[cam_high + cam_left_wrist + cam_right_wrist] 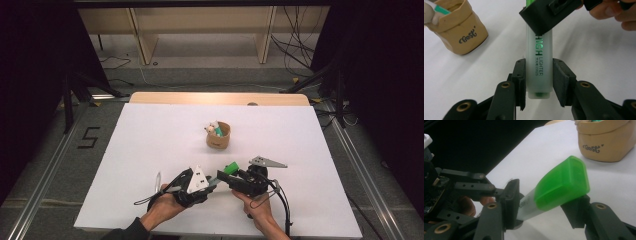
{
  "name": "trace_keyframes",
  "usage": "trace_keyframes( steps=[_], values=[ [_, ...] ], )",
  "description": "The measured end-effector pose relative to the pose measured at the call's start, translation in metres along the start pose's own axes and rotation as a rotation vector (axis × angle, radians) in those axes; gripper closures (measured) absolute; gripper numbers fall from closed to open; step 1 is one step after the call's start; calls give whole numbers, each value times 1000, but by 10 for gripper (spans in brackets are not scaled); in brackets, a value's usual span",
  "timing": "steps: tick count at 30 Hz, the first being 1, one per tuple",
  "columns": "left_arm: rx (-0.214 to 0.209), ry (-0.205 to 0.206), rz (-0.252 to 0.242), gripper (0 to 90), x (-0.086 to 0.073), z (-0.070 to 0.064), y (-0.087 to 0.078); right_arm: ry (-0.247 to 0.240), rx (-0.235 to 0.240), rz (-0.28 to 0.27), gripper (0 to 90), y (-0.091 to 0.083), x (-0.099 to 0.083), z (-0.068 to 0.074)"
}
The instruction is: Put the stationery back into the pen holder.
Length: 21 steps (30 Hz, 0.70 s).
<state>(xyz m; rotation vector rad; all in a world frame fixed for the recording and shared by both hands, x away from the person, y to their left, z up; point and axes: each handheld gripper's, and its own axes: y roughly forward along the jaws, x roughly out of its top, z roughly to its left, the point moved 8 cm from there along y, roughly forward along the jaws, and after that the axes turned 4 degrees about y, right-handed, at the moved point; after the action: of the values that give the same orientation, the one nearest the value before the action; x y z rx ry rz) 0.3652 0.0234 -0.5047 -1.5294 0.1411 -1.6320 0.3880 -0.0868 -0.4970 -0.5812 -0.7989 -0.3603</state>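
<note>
The left gripper (539, 82) is seen in the left gripper view with its jaws set around the lower end of a highlighter (539, 65); the left pad lies against the pale barrel, while at the right pad contact cannot be told, so the grasp looks light at most. The right gripper (544, 205) is clamped on the same highlighter near its green cap (562, 186), both pads pressed to the marker in the right gripper view. The pen is thus held off the table between the two tools, near the front edge, as the high view shows at its green cap (231, 167).

In the left gripper view the printed words "HIGH LIGHTER" are read along the barrel, and the right gripper's black jaw is seen closed over the upper part. In the right gripper view the translucent green cap is shown large. A tan paper-look cup (459, 30) marked "Best" is seen in both gripper views, with a green-tipped item inside.

In the high view a white sheet (150, 145) is laid over a wooden table (220, 98), the cup (218, 136) stands near its middle, a thin pale pen (158, 181) lies just left of the left hand (162, 207), and wooden shelving (200, 30) and cables (295, 40) are seen on the grey floor beyond
</note>
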Motion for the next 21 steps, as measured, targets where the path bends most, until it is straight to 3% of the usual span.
trace_keyframes(
  steps=[16, 21],
  values=[
    [22, 36, -32, 657, 2, 0, -1, 40, 40, -22, 653, 0, 3, 1],
    [32, 42, -50, 656, 2, 1, 0, 61, 74, -32, 717, -2, 5, 4]
  ],
)
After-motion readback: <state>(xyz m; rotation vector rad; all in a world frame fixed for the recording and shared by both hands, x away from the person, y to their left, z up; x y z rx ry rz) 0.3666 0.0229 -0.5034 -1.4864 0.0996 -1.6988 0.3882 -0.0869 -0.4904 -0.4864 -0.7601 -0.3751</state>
